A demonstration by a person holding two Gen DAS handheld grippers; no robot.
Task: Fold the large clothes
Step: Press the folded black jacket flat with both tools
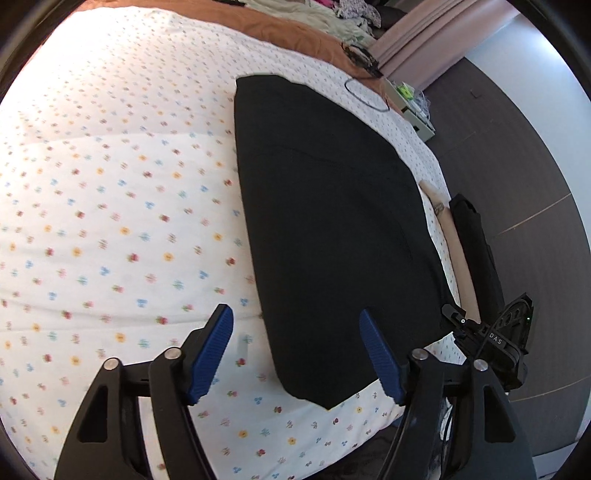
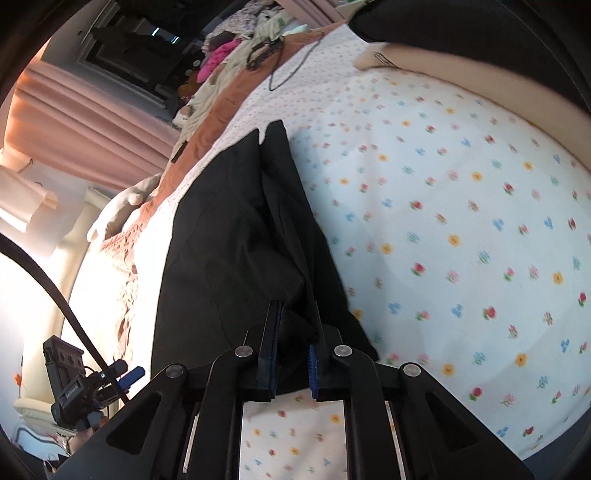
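Note:
A large black garment (image 1: 325, 206) lies flat and lengthwise on the flower-print bed sheet (image 1: 110, 184). My left gripper (image 1: 295, 314) hangs open just above its near end, with the garment's left edge between the blue pads (image 1: 212, 347) and nothing gripped. In the right wrist view the same black garment (image 2: 229, 229) runs away from me, creased down the middle. My right gripper (image 2: 295, 328) is shut on a bunched fold at the garment's near edge. The right gripper's body (image 1: 495, 339) also shows at the bed's right side, under a bare forearm (image 1: 460, 251).
An orange-brown blanket (image 1: 288, 29) and a heap of loose clothes (image 1: 332, 14) lie at the bed's far end. A looped black cable (image 1: 365, 96) rests on the sheet there. Pink curtains (image 2: 81, 129) and dark flooring (image 1: 517, 166) border the bed.

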